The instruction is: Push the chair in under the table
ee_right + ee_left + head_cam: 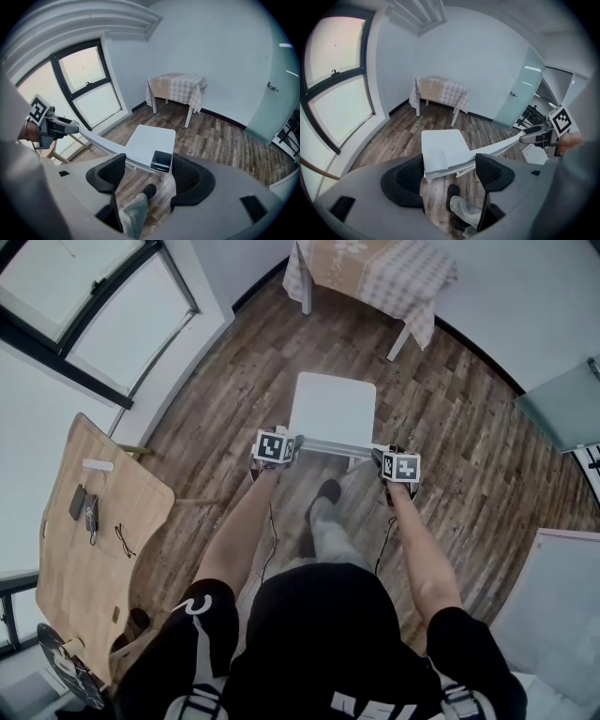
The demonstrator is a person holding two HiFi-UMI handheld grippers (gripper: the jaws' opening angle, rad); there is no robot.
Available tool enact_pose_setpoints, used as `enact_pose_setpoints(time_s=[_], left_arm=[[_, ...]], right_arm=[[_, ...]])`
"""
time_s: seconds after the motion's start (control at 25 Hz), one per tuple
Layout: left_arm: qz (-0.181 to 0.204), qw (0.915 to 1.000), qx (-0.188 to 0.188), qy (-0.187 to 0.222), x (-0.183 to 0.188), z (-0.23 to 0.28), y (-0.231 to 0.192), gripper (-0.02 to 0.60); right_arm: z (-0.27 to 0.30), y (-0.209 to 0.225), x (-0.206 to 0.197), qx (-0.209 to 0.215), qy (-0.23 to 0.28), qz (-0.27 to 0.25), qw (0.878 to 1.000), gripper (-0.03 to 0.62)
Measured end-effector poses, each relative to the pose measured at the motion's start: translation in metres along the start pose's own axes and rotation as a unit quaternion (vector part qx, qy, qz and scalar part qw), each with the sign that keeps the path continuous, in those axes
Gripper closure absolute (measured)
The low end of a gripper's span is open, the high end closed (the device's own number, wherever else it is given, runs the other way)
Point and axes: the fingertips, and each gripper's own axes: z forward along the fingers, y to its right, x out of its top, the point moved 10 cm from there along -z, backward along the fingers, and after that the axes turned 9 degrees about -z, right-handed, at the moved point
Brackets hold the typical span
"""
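– Left gripper (450, 161): how do its jaws stand?

– Wide apart. The left end of the chair's top rail (487, 151) sits in the gap and nearly fills it. From there the rail runs off to the right, past the tip of the right-hand jaw. I can't tell whether the pads press on it.

– And the right gripper (148, 161)?

– Its jaws are just as wide. The rail's other end, a hollow square tube end (161, 161), lies between them, against the right-hand jaw. The left-hand jaw stands clear of it, with floor showing in the gap, and the rail crosses beyond that jaw's tip. Neither gripper is clamped on anything I can be sure of.

– Where are the two in relation to each other?

– The head view shows one at each end of the rail, about level, with a forearm stretched out behind each.

– And the chair (333, 409) itself?

– It is white and upright on the wood-plank floor (450, 427). Its seat lies on the far side of the rail, toward the table (400, 341).

– Is it under the table?

– No. The table stands against the far wall with a checked cloth (375, 273) hanging over it. The chair is well apart from it, with a stretch of bare floor between the seat's front edge and the table legs.

– Anything nearer the person?

– A dark shoe (328, 490) sits just behind the rail, between the two grippers. Off to the person's left a wooden board (94, 540) leans by the window (84, 296), well clear of the chair.
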Motion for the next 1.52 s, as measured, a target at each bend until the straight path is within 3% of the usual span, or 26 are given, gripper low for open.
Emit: enact_pose_setpoints(time_s=[0.56,1.52], left_arm=[[0.001,1.0000,0.002,-0.004,0.043,0.024,-0.010,0.232],[0.001,0.9999,0.013,-0.009,0.171,0.102,-0.028,0.232]], right_arm=[[0.026,0.018,0.035,-0.002,-0.001,0.007,1.000,0.267],[0.103,0.088,0.139,0.006,-0.004,0.011,1.000,0.267]])
